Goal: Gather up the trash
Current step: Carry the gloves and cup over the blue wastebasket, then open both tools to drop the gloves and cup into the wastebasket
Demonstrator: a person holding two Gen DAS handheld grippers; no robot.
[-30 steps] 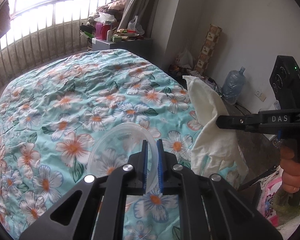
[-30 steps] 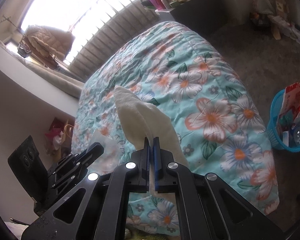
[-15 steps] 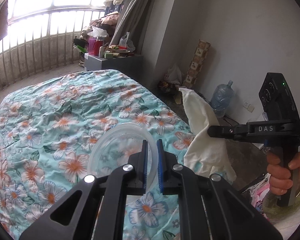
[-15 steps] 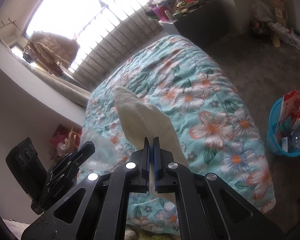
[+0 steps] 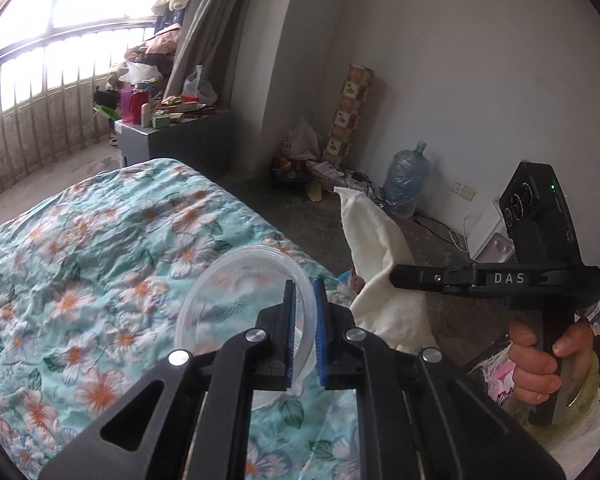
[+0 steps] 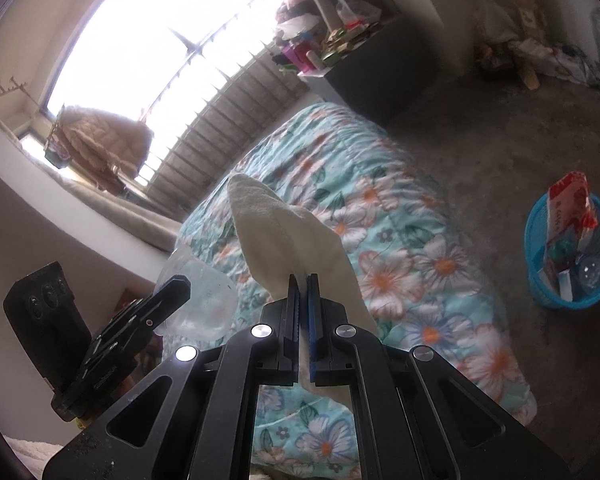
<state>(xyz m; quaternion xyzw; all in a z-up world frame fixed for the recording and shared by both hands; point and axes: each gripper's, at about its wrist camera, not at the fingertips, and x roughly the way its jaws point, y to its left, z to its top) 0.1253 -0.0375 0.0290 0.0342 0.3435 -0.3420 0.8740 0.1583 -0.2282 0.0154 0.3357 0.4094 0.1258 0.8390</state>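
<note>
Floral bedding [image 5: 100, 264] covers the bed that fills the space ahead of and below both tools, with bare floor and a cluttered wall beyond it. The left hand-held gripper [image 5: 304, 312] is nearly closed, pinching the thin rim of a clear plastic lid [image 5: 236, 292] that stands up ahead of its fingers, clear of the bed. The right hand-held gripper [image 6: 303, 312] is clamped tight on a cream cloth [image 6: 284, 236], which rises ahead of its tips and droops below them.

Off to the right of the right hand-held gripper, down on the floor, sits a blue basket [image 6: 540, 292] already holding wrappers, probably the drop point.

The lid is the weaker hold: only a narrow edge of slick, flexible plastic is caught, so a quick swing or twist could let it pivot or slip out onto the bed. The cloth's hanging part could catch on the bed's edge, or drape over the basket's rim instead of falling inside.
</note>
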